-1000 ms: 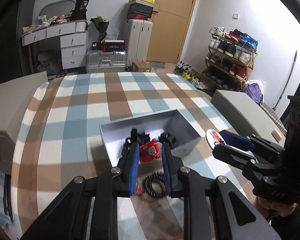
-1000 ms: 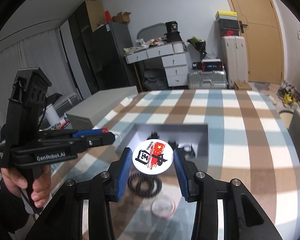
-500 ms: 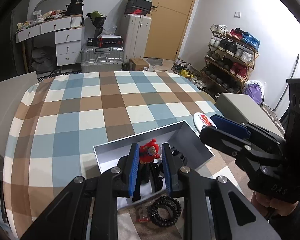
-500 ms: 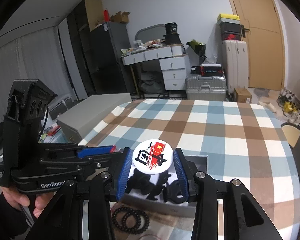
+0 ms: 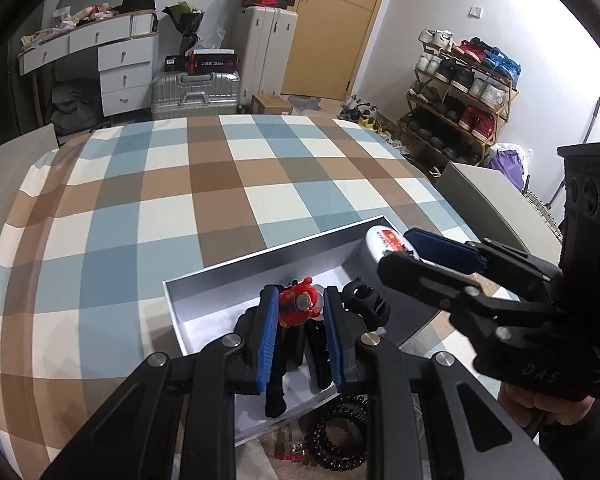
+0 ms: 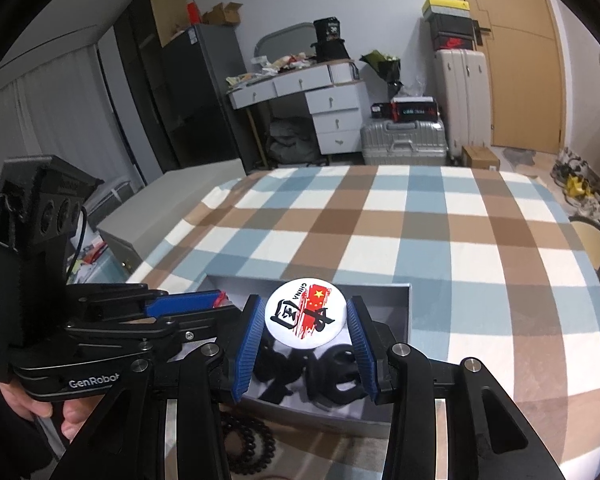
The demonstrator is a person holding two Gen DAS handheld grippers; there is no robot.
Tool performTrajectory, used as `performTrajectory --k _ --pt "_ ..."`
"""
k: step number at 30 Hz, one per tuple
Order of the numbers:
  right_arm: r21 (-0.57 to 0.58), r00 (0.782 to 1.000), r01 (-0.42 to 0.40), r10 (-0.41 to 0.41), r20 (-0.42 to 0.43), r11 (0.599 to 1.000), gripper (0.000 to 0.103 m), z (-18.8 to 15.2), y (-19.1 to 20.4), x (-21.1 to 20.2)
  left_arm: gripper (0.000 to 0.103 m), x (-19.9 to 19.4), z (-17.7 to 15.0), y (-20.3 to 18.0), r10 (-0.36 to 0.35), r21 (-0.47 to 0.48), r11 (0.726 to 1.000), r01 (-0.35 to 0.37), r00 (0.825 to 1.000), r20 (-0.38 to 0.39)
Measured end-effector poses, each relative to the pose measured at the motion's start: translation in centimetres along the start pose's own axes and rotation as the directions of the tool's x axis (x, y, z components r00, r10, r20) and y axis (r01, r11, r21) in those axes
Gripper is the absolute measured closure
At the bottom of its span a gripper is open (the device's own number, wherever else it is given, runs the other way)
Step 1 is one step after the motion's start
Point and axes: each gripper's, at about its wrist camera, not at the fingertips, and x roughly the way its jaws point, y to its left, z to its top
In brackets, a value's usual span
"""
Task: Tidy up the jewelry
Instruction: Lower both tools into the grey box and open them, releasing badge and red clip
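1. The left gripper sits at lower centre of the left wrist view, its blue fingers closed on a small red charm that hangs over the grey tray.
2. The right gripper sits at lower centre of the right wrist view, its fingers clamped on the edges of a round white badge printed with a red flag and "CHINA", held face-up above the tray.
3. The tray rests on the checked cloth of the bench and already holds several black hair clips, dark and tangled against its pale floor.
4. Outside the tray, at the bottom of the left wrist view, a black beaded bracelet and a small red-and-clear piece lie on the cloth, not yet sorted.
5. Risk: the two grippers are close together over one small tray, and releasing both at once could knock them together or tip the tray's near wall.
6. Risk: the badge is pinched only at its rim, so a slight tilt may let it snap out and roll off across the cloth.
7. Risk: the charm is small and irregular, and dropped from height it may bounce off the clips and land outside.
8. Risk: lowering either gripper blindly could snag a clip and drag it out on withdrawal.
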Motion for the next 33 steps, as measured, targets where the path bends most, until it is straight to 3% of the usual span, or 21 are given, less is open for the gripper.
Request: performTrajectory --k 16,18,19,20,22,33 --pt "0.054 1.000 -0.017 0.016 0.010 0.998 0.060 -0.4 -1.1 0.7 0.084 0.5 0.2 0.0 -0.027 0.002 1.000 0.027 1.000 0.000" --pt "0.051 1.000 -0.013 0.013 0.008 0.999 0.060 -0.5 -1.1 0.7 0.068 0.5 0.2 0.0 -0.025 0.005 1.000 0.025 1.000 -0.006" --pt "0.053 1.000 -0.010 0.009 0.011 0.999 0.060 -0.5 -1.1 0.6 0.052 0.5 0.2 0.0 -0.032 0.005 0.999 0.032 0.999 -0.003" --pt "0.059 1.000 -0.010 0.009 0.016 0.998 0.060 -0.6 -1.1 0.4 0.043 0.2 0.1 0.1 -0.047 0.000 0.999 0.047 0.999 0.009" --pt "0.069 0.999 -0.013 0.011 0.032 0.998 0.059 -0.7 -1.3 -0.3 0.043 -0.4 0.0 0.3 -0.072 -0.006 0.997 0.072 0.997 0.038" --pt "0.066 0.996 0.023 -0.028 0.080 0.998 0.051 -1.4 -0.6 -3.4 0.043 -1.5 -0.8 -0.1 -0.013 -0.003 1.000 0.013 0.999 0.051"
